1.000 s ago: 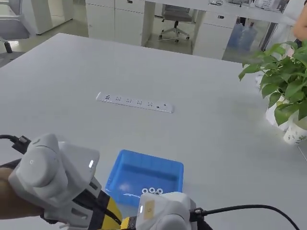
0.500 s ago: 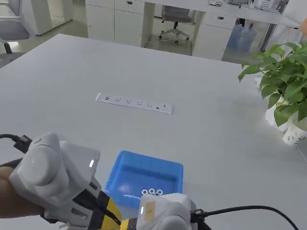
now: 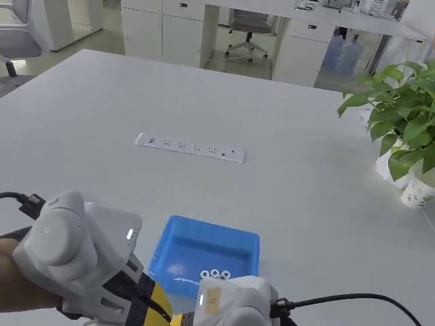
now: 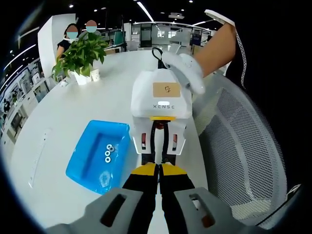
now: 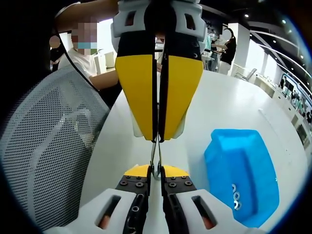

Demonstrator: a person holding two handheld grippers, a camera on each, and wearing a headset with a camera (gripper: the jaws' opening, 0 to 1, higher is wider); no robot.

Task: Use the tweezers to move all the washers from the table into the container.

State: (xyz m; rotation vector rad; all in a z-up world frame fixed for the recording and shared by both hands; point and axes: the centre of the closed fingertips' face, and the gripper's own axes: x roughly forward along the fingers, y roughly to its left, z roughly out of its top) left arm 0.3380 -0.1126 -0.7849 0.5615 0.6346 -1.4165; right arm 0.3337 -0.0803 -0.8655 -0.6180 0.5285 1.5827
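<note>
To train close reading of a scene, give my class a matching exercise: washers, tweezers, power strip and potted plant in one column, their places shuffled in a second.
Things
1. washers
2. tweezers
3. power strip
4. potted plant

Places
A. near the right edge of the table
B. inside the blue container
C. clamped between yellow jaws
D. flat on the table, beyond the container

Pairs: 1-B, 2-C, 3-D, 4-A
</note>
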